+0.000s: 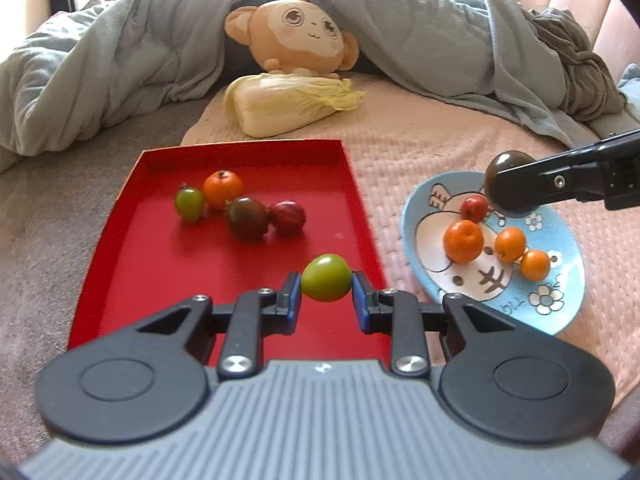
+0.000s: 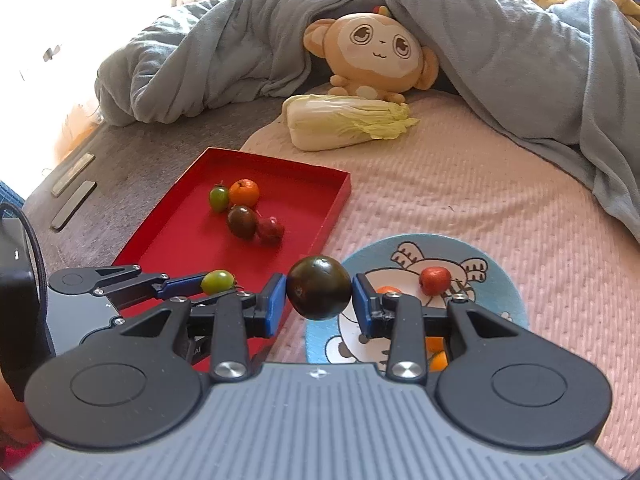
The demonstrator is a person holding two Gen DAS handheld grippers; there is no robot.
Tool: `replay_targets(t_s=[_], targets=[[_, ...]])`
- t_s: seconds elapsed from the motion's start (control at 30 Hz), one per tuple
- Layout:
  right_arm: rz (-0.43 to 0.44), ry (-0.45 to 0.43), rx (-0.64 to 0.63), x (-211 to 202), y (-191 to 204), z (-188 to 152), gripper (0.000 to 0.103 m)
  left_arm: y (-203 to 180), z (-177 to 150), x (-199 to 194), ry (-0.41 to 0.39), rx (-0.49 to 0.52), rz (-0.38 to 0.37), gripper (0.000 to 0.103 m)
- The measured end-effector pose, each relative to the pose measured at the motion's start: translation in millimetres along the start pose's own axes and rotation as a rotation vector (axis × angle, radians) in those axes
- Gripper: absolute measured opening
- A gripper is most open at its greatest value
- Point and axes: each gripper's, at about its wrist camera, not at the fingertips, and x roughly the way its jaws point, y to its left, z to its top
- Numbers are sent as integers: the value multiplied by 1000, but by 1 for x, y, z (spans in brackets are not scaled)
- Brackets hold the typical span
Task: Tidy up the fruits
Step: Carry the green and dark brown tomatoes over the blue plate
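Note:
My left gripper (image 1: 326,292) is shut on a green tomato (image 1: 326,283) above the near right part of the red tray (image 1: 120,264). The tray holds a small green tomato (image 1: 189,203), an orange fruit (image 1: 222,189), a dark tomato (image 1: 247,218) and a red fruit (image 1: 286,217). My right gripper (image 2: 319,298) is shut on a dark tomato (image 2: 319,287) over the left edge of the blue cartoon plate (image 2: 496,256). The plate (image 1: 568,280) holds a red fruit (image 1: 473,208) and three orange fruits (image 1: 463,241).
A napa cabbage (image 1: 284,104) and a monkey plush (image 1: 296,36) lie behind the tray under a grey duvet (image 1: 120,60). Everything rests on a pink bedspread (image 2: 480,184). Two flat metal bars (image 2: 72,196) lie at the bed's left edge.

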Motion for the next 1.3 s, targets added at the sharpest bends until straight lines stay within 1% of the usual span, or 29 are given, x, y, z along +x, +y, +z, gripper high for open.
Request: replay_targets(t_s=[0.63,0.87,1.13,1.3], targets=[[-40,-23,74,-19,-37,-8,42,-42,5,5,-9,74,-60,30],[-96,-28,148,-23,-67,-8,42,-58,2,6,-4,117,-87,30],[-150,32,172,-9,-90,-19,42,-86,-2,15,14,164,-118,30],[-163,46,187,-4,-104,-20,42,-106,-1,29,23,198,-125,30]])
